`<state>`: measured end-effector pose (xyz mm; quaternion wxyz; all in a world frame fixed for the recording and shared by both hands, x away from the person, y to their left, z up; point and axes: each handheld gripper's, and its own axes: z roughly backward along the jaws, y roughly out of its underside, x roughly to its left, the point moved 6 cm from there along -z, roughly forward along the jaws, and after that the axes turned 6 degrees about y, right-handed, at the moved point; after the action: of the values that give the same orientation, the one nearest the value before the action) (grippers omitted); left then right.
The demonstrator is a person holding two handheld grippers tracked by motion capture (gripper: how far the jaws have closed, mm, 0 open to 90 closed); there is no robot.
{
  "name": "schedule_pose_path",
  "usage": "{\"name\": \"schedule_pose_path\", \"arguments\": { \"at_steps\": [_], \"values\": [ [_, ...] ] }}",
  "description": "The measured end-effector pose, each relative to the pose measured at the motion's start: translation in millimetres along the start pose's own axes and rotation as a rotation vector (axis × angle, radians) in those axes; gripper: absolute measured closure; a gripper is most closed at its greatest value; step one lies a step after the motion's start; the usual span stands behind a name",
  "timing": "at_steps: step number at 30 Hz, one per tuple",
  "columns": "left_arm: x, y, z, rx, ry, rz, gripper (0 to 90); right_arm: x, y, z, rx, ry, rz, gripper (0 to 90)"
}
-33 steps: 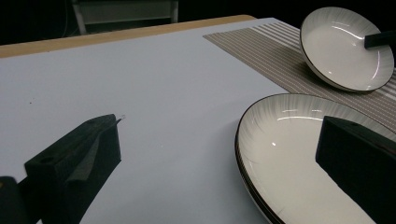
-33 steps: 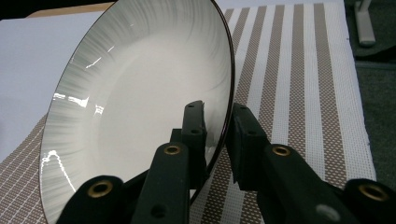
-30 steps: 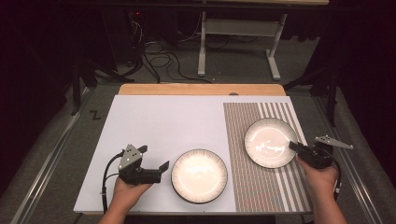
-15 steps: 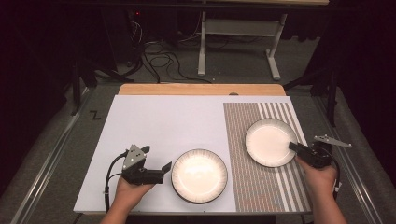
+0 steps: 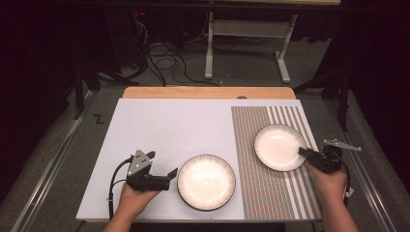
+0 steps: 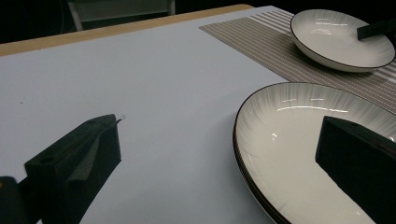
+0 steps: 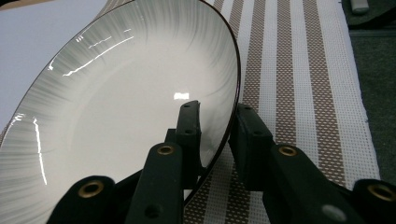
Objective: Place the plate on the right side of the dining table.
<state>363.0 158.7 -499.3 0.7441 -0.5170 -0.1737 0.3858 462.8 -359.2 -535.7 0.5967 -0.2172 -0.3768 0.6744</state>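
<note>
The right claw (image 7: 216, 135) was pinching the near rim of the far plate (image 7: 121, 98), one jaw inside the bowl and one outside; that plate, over the past second, had slid a little farther up the striped mat (image 5: 285, 159). The left claw (image 5: 167, 178) had crept toward the near plate (image 5: 206, 181) on the white desk (image 5: 169, 125), jaws spread wide around its left rim but not closed. Likely a two-handed plate move, left grasp still pending.
</note>
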Motion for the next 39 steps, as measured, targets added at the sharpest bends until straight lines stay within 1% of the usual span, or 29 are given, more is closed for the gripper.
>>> {"name": "schedule_pose_path", "arguments": {
  "at_steps": [2, 3, 4, 6, 7, 9, 14, 15, 17, 20, 23, 27, 28, 31, 34, 37, 39],
  "values": [
    [0.5, 0.2, 0.2, 0.001, -0.001, 0.001, 0.9, -0.9, 0.4, -0.6, 0.003, 0.013, 0.002, 75.5],
    [0.6, 0.2, 0.4, 0.000, -0.001, 0.002, 0.9, -1.2, 0.9, -0.6, 0.007, 0.040, 0.022, 76.4],
    [0.7, 0.3, 0.5, 0.000, -0.002, 0.003, 0.9, -1.1, 2.2, -1.5, 0.022, 0.050, 0.029, 76.4],
    [0.9, 0.2, 0.8, -0.005, -0.003, 0.007, 0.9, -0.7, 2.4, -3.1, 0.020, 0.037, 0.027, 76.6],
    [1.1, 0.2, 0.9, -0.007, -0.003, 0.009, 0.9, 0.3, 2.4, -3.3, 0.022, 0.044, 0.036, 76.9],
    [2.1, 0.7, 1.6, -0.002, -0.005, 0.008, 0.9, 1.6, 2.2, -3.6, 0.023, 0.049, 0.039, 77.3],
    [2.7, 1.3, 1.8, -0.003, -0.004, 0.015, 0.9, 1.4, 2.4, -3.8, 0.020, 0.049, 0.035, 76.7],
    [2.7, 1.3, 1.8, -0.004, -0.004, 0.015, 0.9, 1.5, 2.6, -3.8, 0.020, 0.050, 0.040, 76.0],
    [2.8, 1.5, 2.0, -0.003, -0.005, 0.015, 0.9, 1.4, 2.5, -3.9, 0.015, 0.052, 0.051, 70.5],
    [3.6, 2.0, 2.6, -0.003, -0.008, 0.019, 0.9, 1.4, 0.1, -0.7, -0.007, 0.049, 0.036, 64.0],
    [4.5, 2.2, 2.8, -0.004, -0.010, 0.022, 0.9, 3.0, -3.2, 3.8, -0.039, 0.050, 0.052, 56.4],
    [4.9, 2.1, 3.4, -0.004, -0.011, 0.024, 0.9, 7.6, -6.4, 9.9, -0.072, 0.047, 0.085, 46.9],
    [4.9, 1.9, 3.5, -0.004, -0.012, 0.024, 0.9, 9.7, -6.7, 12.0, -0.076, 0.045, 0.090, 44.6],
    [4.5, 1.5, 3.7, -0.006, -0.011, 0.024, 0.9, 16.1, -8.6, 18.1, -0.103, 0.033, 0.126, 38.3],
    [3.9, 1.3, 3.8, -0.007, -0.008, 0.022, 0.9, 26.6, -11.2, 24.9, -0.132, 0.015, 0.173, 34.2],
    [2.6, 1.0, 3.7, -0.008, -0.003, 0.019, 0.9, 40.6, -13.8, 32.3, -0.160, -0.001, 0.225, 30.4],
    [1.6, 0.5, 4.0, -0.009, 0.001, 0.015, 0.9, 49.0, -15.2, 36.1, -0.177, -0.014, 0.242, 26.4]
  ]
}}
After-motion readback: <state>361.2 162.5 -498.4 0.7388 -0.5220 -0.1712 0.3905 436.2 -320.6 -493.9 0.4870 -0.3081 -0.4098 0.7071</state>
